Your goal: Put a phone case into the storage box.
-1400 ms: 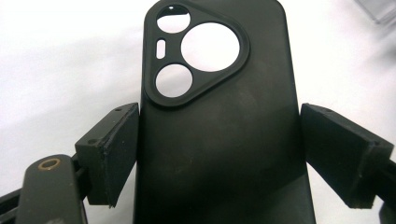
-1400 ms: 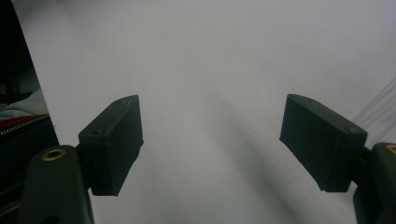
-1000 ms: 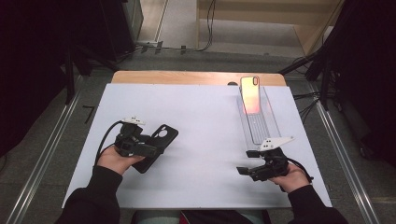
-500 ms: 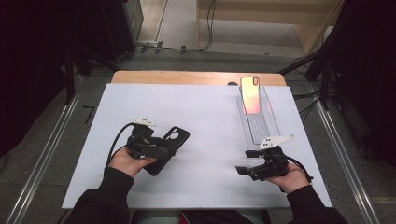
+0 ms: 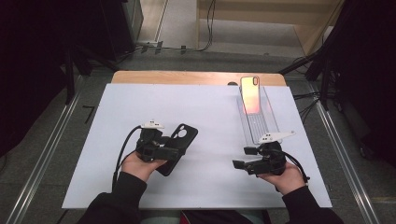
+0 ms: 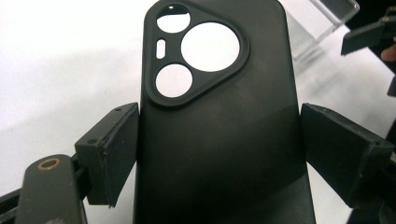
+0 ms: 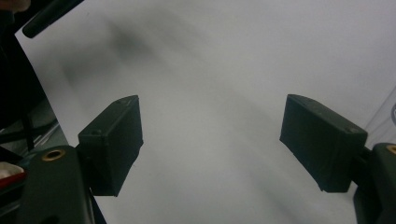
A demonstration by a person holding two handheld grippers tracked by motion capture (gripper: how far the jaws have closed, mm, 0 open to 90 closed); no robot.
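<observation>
Now | black phone case (image 6: pixel 219 135) | triangular camera cutout | left claw (image 6: pixel 217 158) grips it

I work in a lab-like recording bay: ahead of my grippers a white-covered table (image 5: pixel 140 107), metal floor rails (image 5: pixel 42 154), trailing cables (image 5: pixel 205 28), dark surroundings.

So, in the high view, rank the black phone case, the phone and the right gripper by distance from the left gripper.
1. Black phone case, between the left gripper's jaws.
2. Right gripper, across the table, low right.
3. Phone, far right, in the clear tray.
</observation>
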